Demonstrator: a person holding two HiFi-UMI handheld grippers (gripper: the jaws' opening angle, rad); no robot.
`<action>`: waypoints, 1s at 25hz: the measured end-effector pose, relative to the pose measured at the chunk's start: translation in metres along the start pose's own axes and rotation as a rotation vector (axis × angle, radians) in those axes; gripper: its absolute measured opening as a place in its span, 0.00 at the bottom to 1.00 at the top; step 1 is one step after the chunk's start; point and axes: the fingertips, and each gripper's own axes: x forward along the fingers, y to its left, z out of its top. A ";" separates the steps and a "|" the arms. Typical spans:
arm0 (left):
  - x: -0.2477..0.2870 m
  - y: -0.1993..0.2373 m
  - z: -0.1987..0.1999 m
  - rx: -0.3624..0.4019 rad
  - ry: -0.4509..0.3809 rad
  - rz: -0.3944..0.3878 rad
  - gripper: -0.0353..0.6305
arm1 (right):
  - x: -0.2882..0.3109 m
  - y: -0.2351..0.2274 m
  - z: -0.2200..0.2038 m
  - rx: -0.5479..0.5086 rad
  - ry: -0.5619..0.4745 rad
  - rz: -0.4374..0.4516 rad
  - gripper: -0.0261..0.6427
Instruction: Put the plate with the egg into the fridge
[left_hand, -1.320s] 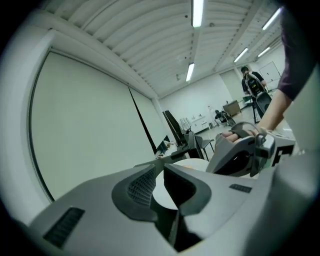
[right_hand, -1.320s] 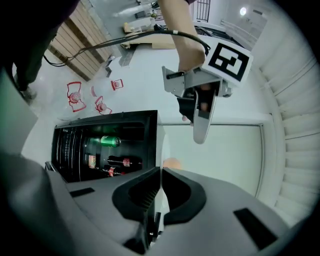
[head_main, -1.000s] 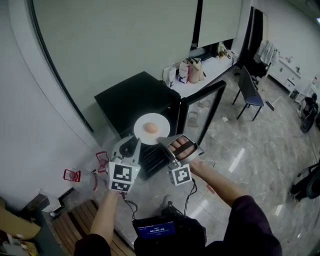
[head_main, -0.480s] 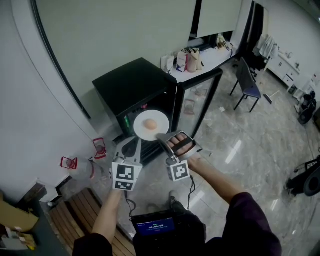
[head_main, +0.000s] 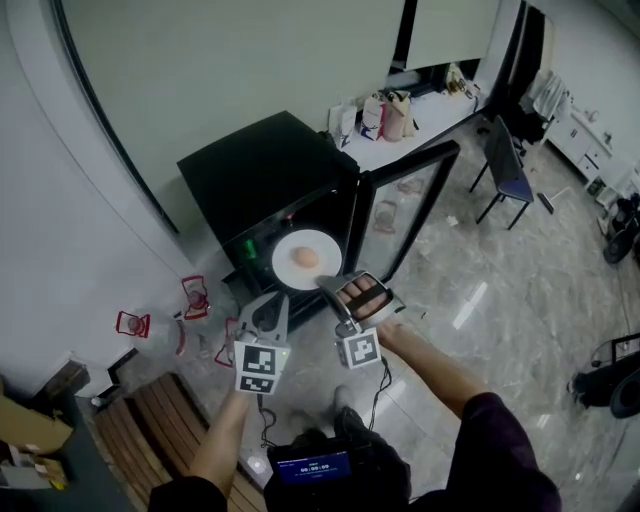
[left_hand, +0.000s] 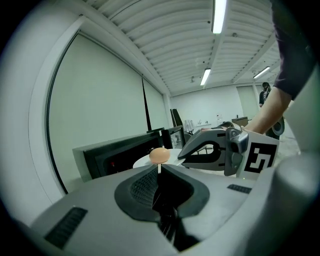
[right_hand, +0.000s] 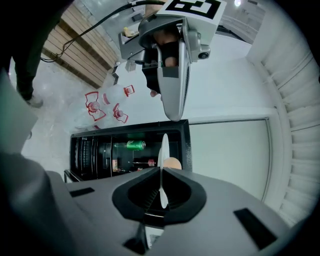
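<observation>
Plate (head_main: 290, 270) with egg (head_main: 306, 258) is mid-frame, right in front of the fridge (head_main: 255, 175), not inside yet. Left gripper (head_main: 275, 298) and right gripper (head_main: 328, 286) are both pinched tight on its rim. Fridge door (head_main: 405, 215) is open, so it just needs to go in and be let go.

Support surface: a glossy, pale stone floor (head_main: 470, 300). The black fridge (head_main: 265, 175) stands on it against the wall, with its glass door (head_main: 405, 210) swung open. Left of the fridge, several red wire-frame items (head_main: 195, 296) lie on the floor beside the wall. A wooden slatted platform (head_main: 160, 440) rests further out from the fridge on the same side. Right of the fridge, past its door, stands a dark chair (head_main: 505, 165). A white counter (head_main: 430, 120) just behind the fridge carries bags (head_main: 385, 115).
</observation>
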 end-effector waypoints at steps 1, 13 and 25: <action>0.006 0.000 -0.011 -0.007 0.007 0.005 0.08 | 0.007 0.008 -0.003 -0.001 -0.009 0.005 0.08; 0.100 0.006 -0.138 -0.163 0.056 0.062 0.08 | 0.126 0.143 -0.047 -0.046 -0.114 0.009 0.08; 0.180 0.021 -0.224 -0.176 0.070 0.131 0.08 | 0.233 0.242 -0.085 -0.123 -0.174 0.086 0.08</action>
